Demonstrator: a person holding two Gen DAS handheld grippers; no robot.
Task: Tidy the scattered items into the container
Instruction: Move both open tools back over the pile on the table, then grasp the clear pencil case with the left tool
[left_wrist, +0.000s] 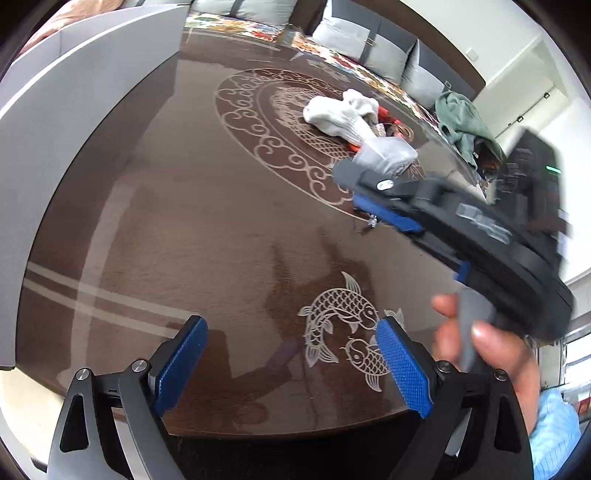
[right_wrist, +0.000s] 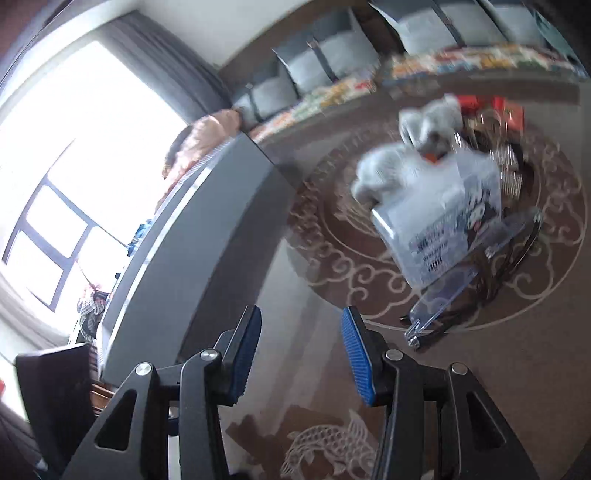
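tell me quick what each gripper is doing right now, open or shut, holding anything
Left gripper: open, holding nothing, over the brown table.
Right gripper: open, holding nothing.

Dark brown table (left_wrist: 207, 229) w/ cream inlay: scroll-edged round medallion at 12 o'clock, two scaled koi at 6. White knit gloves (left_wrist: 341, 112) on the medallion, red-orange bits under them at 3. Grey container (left_wrist: 74, 85) at 10. Green cloth (left_wrist: 461, 118) at 2. Multicolour floral cover (left_wrist: 236, 24) w/ grey cushions at 12. Left claw (left_wrist: 291, 365) black w/ blue textured pads; right claw (right_wrist: 301, 354) same. Clear plastic pack (right_wrist: 443, 221) w/ black print, blurred.
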